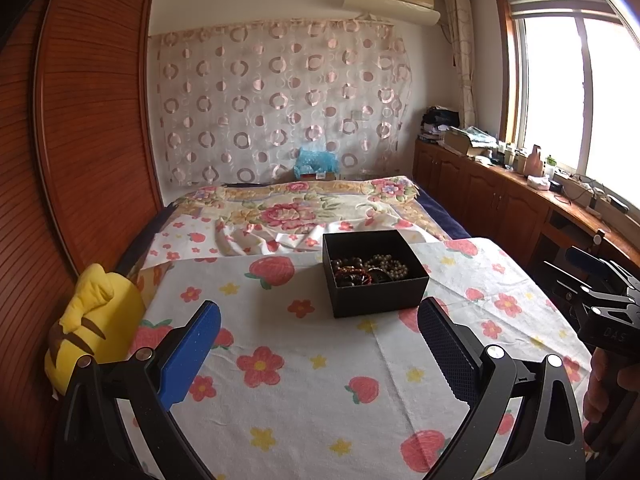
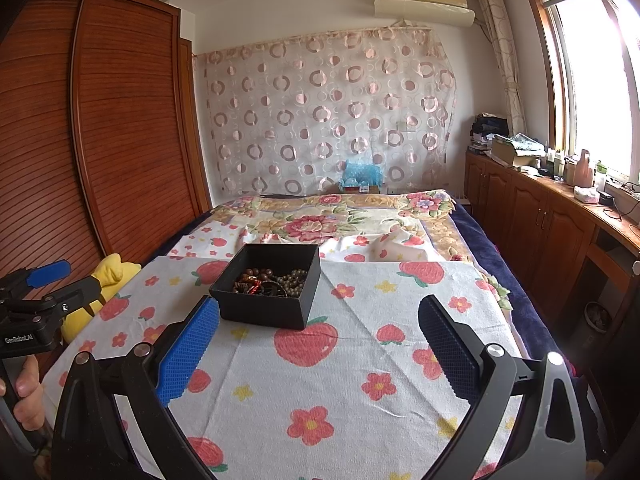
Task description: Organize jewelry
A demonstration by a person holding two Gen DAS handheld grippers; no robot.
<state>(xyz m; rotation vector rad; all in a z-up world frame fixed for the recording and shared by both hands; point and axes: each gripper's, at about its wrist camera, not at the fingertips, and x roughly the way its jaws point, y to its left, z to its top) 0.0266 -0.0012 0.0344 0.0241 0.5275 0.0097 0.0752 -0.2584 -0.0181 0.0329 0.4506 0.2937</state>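
Ahead of the left gripper (image 1: 320, 344) and slightly right of its midline, ahead-left of the right gripper (image 2: 320, 344): a black box (image 1: 376, 296), lidless, square-cornered, matte card by the look of it, holding the jewelry (image 1: 370, 270). Inside, a loose heap: strands of round dark-brown beads, a paler grey-green beaded strand, glossy reddish bangles, all tangled together with no dividers visible. Nothing jewel-like lying outside the box on the cloth. Fits either a jumble waiting to be sorted out or pieces already gathered in; impossible to settle which from this alone.

Under the box and beneath both grippers: a white cloth (image 1: 304, 396), nubbly towel-like weave, printed with strawberries and red and yellow flowers, spread flat, probably to give small beads a soft, non-rolling surface. Beyond the box, a plush floral blanket (image 1: 288, 208), rumpled.

Left gripper released, jaws spread wide, nothing between the blue ribbed pads. Right gripper likewise released and empty. Both held back short of the box, tilted down toward it, likely so each camera keeps the contents in view.

Left of the left gripper, a yellow plush toy (image 1: 92, 332) with brown stripes, soft and stuffed, at the cloth's edge.
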